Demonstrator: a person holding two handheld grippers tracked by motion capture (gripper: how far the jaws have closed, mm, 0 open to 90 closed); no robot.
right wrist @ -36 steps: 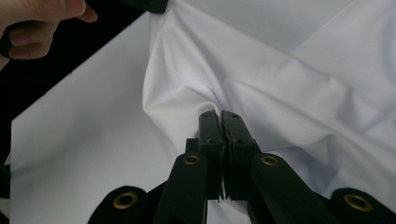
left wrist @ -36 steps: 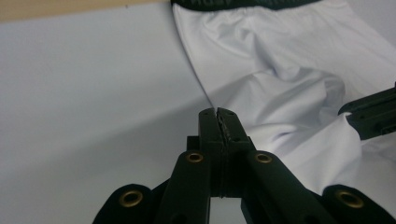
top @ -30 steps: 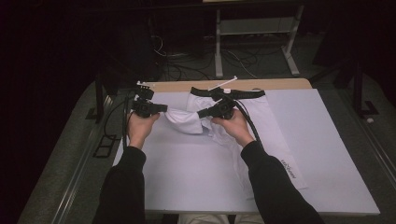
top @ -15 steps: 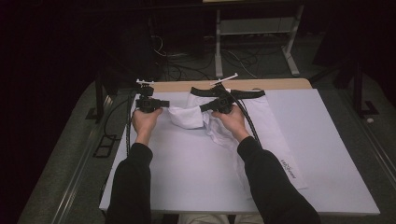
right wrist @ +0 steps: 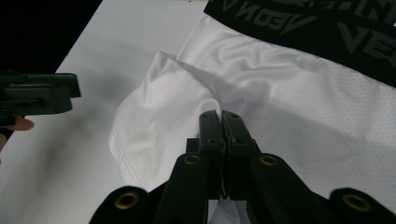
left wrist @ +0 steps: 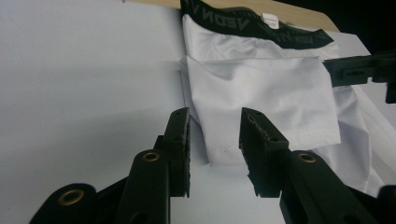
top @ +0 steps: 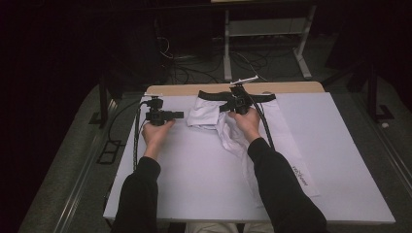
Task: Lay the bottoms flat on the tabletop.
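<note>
Garment: white shorts (top: 228, 121) with a black waistband (top: 257, 97) lie near the far edge of the surface (top: 194, 184), waistband along that edge, one leg reaching toward the near right corner.
Fold: the left leg (left wrist: 261, 98) is folded over onto the body of the shorts, its stitched hem facing the left edge of the surface.
Right hand-held gripper (top: 236, 103): jaws pressed together, pinching a ridge of the white fabric (right wrist: 210, 103) just below the waistband.
Left hand-held gripper (top: 180, 115): its jaws have just been opening and stand spread; in the left gripper view the hem of the folded leg shows between them, the pads not pressing on it. In the high view it lies just left of the shorts, pointing at them.
Surface: white sheet over a wooden top, whose bare strip (top: 291, 87) shows along the far edge.
Person: two dark sleeves (top: 141, 194) come in from the near edge.
</note>
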